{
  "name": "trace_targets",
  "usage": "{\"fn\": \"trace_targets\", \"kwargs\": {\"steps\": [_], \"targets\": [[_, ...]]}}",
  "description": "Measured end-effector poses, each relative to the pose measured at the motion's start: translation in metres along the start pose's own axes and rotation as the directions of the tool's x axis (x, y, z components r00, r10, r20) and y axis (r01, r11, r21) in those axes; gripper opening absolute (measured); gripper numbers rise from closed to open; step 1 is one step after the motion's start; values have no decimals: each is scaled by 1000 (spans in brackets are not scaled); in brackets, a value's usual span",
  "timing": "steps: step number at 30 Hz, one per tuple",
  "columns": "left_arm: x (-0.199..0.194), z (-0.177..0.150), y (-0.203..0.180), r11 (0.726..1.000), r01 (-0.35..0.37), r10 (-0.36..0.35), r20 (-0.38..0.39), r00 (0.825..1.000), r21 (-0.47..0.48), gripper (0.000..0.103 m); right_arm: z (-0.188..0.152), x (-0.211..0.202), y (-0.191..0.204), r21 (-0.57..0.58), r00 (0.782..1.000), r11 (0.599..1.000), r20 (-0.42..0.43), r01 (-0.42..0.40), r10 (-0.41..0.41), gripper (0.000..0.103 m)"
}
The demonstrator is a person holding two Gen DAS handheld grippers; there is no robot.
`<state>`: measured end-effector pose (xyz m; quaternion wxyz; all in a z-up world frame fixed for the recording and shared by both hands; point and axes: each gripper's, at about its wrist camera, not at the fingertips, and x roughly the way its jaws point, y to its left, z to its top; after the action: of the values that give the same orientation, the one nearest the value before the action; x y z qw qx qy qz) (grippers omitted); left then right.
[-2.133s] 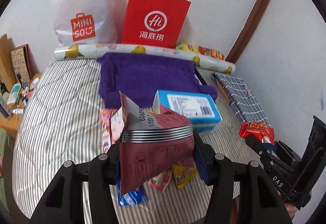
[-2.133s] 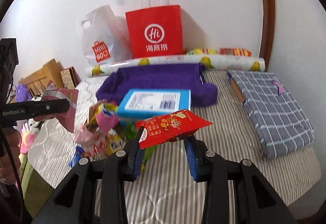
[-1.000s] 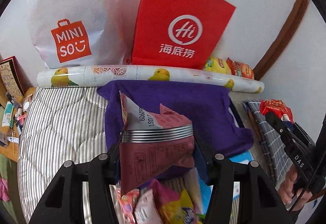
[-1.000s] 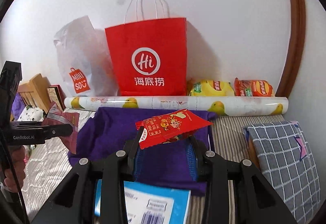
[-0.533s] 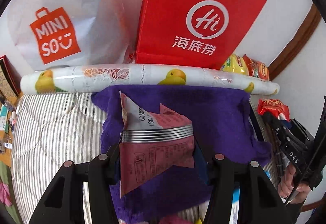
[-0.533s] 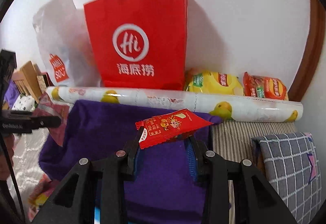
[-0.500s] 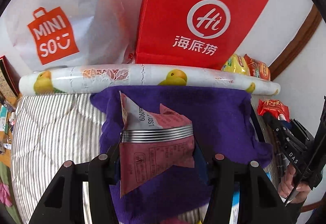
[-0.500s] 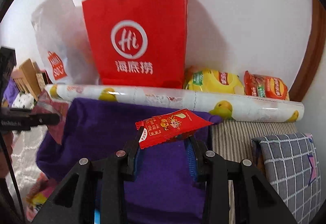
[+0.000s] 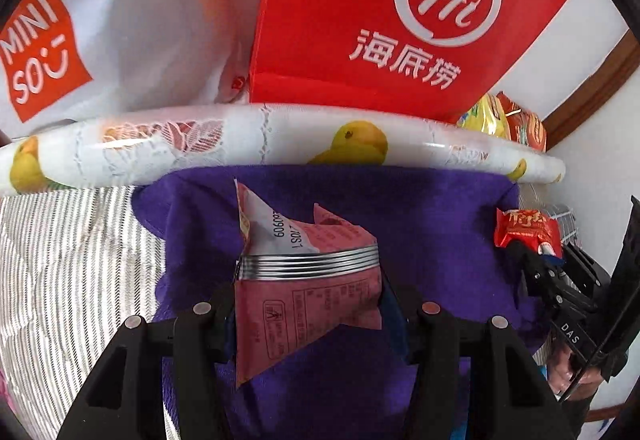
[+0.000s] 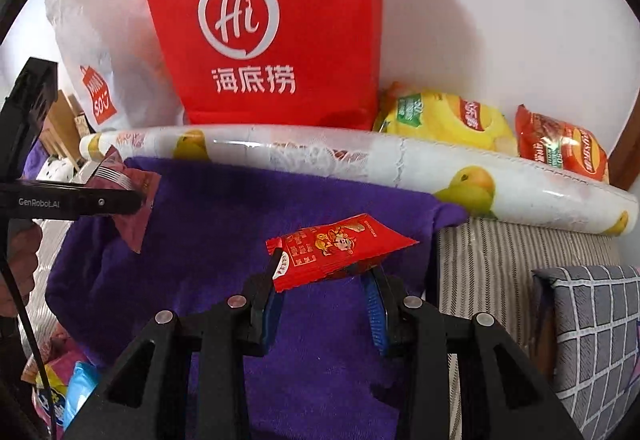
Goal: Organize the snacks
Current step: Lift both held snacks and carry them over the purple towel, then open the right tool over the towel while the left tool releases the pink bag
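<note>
At the far left, a white plastic shopping bag (image 9: 120,20) with an orange logo leans against the wall, and below it the striped mattress (image 9: 72,260) shows at the near left. The left gripper (image 9: 308,300) hangs over the purple cloth (image 9: 432,224), its jaws clamped on a dusky pink snack packet (image 9: 304,304) with a silver band across it; the packet stands upright between the pads, its torn top corner pointing toward the far wall. Behind the cloth lies a long roll of fruit-printed wrap (image 9: 260,144), and behind that stands a red paper bag (image 9: 380,12) against the wall. Further right, the right gripper (image 10: 324,292) is closed on a small red snack packet (image 10: 336,252), held flat and tilted above the right part of the same purple cloth. Past the roll at the far right sit a yellow chip bag (image 10: 440,116) and an orange-red snack bag (image 10: 560,144). At the near right lies a grey checked pillow (image 10: 592,324) on the mattress.
</note>
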<state>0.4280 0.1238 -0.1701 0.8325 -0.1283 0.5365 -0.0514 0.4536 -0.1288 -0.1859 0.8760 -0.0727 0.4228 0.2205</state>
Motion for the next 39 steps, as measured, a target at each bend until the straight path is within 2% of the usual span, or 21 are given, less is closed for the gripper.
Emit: {"fn": "trace_targets", "kwargs": {"steps": [7, 9, 11, 12, 14, 18, 21, 27, 30, 34, 39], "targets": [[9, -4, 4, 1000, 27, -28, -13, 1000, -12, 54, -5, 12, -1, 3, 999, 1000, -34, -11, 11, 37], [9, -5, 3, 1000, 28, -28, -11, 1000, -6, 54, -5, 15, 0, -5, 999, 1000, -44, -3, 3, 40], [10, -7, 1, 1000, 24, -24, -11, 1000, 0, 54, -7, 15, 2, -21, 999, 1000, -48, -2, 1, 53], [10, -7, -1, 1000, 25, -25, -12, 1000, 6, 54, -7, 14, 4, -34, 999, 999, -51, 0, -1, 56], [11, -7, -5, 999, 29, -29, -14, 999, 16, 55, -8, 11, 8, -63, 999, 998, -37, 25, -27, 58], [10, -7, -11, 999, 27, -27, -1, 1000, 27, 71, -8, 1, 13, -104, 998, 993, 1, 63, -64, 70], [6, -6, -12, 999, 7, -7, 12, 1000, 34, 73, -7, -8, 11, -103, 997, 992, 27, 79, -77, 73], [-15, -7, -13, 999, -7, 5, 43, 999, 34, 74, -4, -36, 5, -31, 992, 993, 68, 110, -107, 73], [-34, -11, -13, 999, -8, 5, 70, 998, 45, 74, -5, -51, 8, -5, 989, 990, 42, 143, -142, 73], [-59, -26, -13, 999, -1, -4, 111, 994, 42, 74, -14, -80, 20, 0, 983, 984, 47, 180, -180, 73], [-91, -52, -21, 998, -22, 15, 140, 990, 53, 74, -34, -117, 38, 41, 982, 983, 47, 180, -182, 84]]}}
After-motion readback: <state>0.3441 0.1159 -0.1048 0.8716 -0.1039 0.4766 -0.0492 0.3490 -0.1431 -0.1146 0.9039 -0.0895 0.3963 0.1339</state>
